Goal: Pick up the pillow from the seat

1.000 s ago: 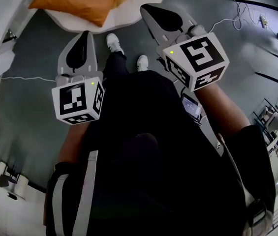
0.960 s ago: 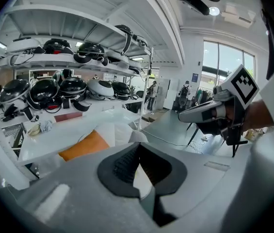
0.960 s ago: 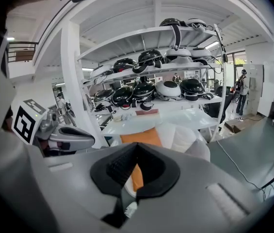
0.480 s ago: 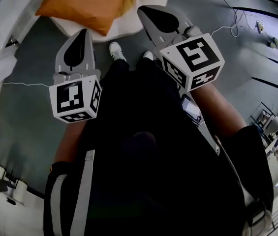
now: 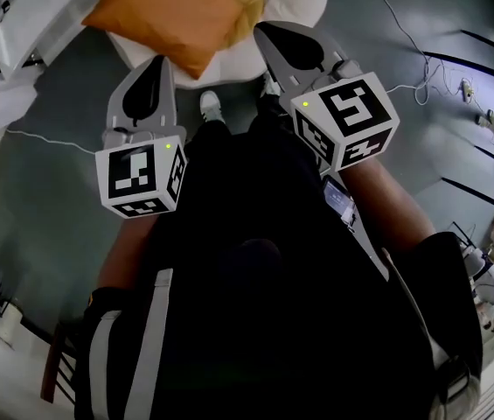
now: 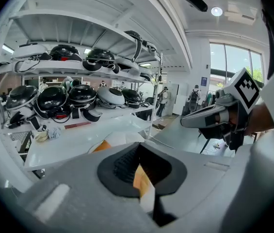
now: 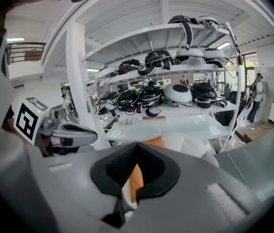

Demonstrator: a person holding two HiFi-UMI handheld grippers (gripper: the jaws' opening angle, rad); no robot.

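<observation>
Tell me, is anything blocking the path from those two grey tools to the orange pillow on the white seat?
Nothing visible does. The grey left tool and grey right tool, both shut and empty, point toward the soft orange pillow lying on the white seat, with only open space between them and it.

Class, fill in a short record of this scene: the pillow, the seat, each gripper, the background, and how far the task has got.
pillow: orange, lying on the seat, untouched
seat: white, under the pillow
left gripper: shut, empty, short of the pillow
right gripper: shut, empty, short of the pillow
background: shelves holding helmets
progress: pillow not yet picked up
</observation>
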